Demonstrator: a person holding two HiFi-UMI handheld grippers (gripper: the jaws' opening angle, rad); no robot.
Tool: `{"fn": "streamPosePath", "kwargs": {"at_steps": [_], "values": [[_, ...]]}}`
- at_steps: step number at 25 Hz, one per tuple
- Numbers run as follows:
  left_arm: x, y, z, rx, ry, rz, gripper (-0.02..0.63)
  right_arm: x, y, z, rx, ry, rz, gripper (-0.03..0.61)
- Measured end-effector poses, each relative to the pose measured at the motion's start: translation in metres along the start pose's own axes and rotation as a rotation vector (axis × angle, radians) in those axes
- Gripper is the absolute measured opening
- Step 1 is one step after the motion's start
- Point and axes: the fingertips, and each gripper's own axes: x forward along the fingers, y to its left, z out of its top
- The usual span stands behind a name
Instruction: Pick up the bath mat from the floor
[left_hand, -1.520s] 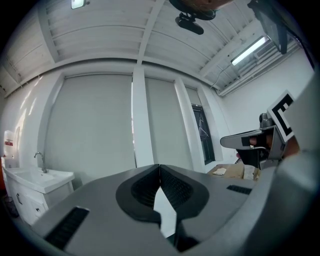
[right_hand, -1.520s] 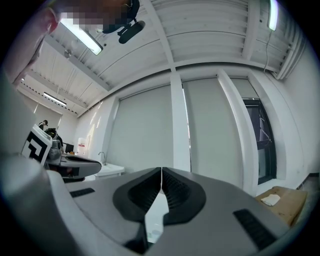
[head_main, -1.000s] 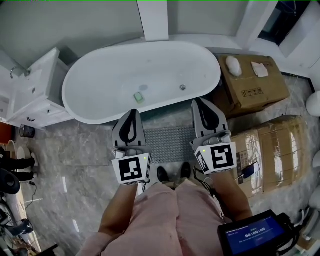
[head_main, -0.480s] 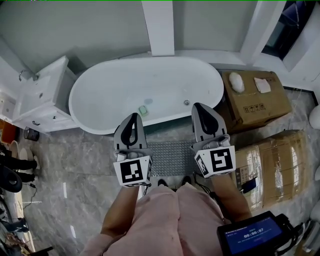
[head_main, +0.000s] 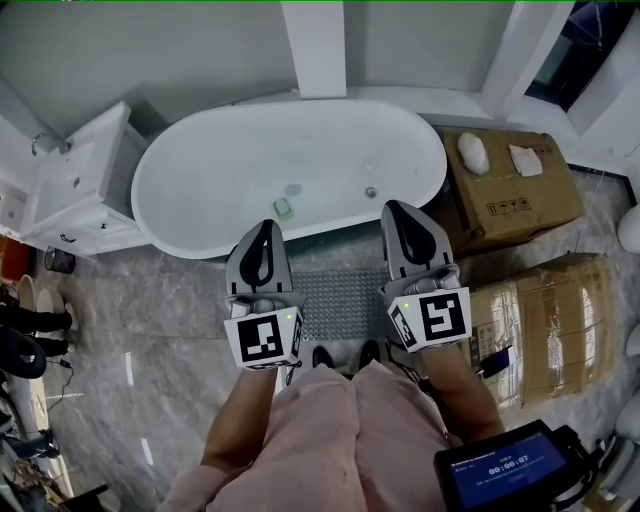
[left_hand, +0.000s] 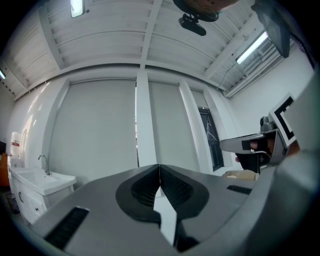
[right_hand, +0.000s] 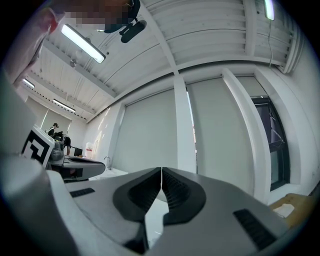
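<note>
A grey textured bath mat (head_main: 342, 303) lies flat on the marble floor in front of the white bathtub (head_main: 250, 170), just ahead of the person's shoes. My left gripper (head_main: 265, 228) is held level high above the mat's left side, jaws shut with nothing between them. My right gripper (head_main: 395, 208) hovers level above the mat's right side, shut and empty too. In the left gripper view the left gripper (left_hand: 159, 167) faces the white wall, tips touching. The right gripper (right_hand: 161, 171) shows the same in the right gripper view. Both grippers hide parts of the mat's side edges.
A white vanity with sink (head_main: 75, 185) stands left of the tub. Two cardboard boxes (head_main: 515, 185) (head_main: 545, 325) sit at the right. A green soap bar (head_main: 284, 208) lies inside the tub. A white column (head_main: 315, 45) rises behind it. A small screen (head_main: 505, 465) is at lower right.
Both grippers stay shut and keep their place over the mat. The head view shifted slightly, so the tub and boxes sit a little differently in frame.
</note>
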Motion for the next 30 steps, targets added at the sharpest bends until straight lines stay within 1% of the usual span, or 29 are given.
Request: {"fn": "streamPosePath", "kwargs": {"at_steps": [6, 13, 19, 23, 28, 30], "values": [[-0.005, -0.006, -0.023, -0.008, 0.053, -0.008, 0.026, -0.006, -0.001, -0.025, 0.034, 0.058, -0.003, 0.018], [-0.014, -0.009, -0.069, -0.030, 0.164, -0.021, 0.026, -0.019, 0.000, -0.071, 0.085, 0.144, -0.013, 0.018], [-0.028, -0.008, -0.134, -0.062, 0.286, -0.002, 0.026, -0.041, 0.000, -0.136, 0.123, 0.257, -0.029, 0.018], [-0.035, -0.018, -0.180, -0.085, 0.350, -0.026, 0.026, -0.056, 0.000, -0.187, 0.145, 0.331, -0.036, 0.018], [-0.060, -0.028, -0.248, -0.115, 0.464, -0.051, 0.026, -0.078, 0.003, -0.246, 0.194, 0.412, -0.046, 0.018], [-0.067, -0.031, -0.272, -0.123, 0.487, -0.055, 0.026, -0.087, 0.003, -0.271, 0.203, 0.439, -0.052, 0.018]]}}
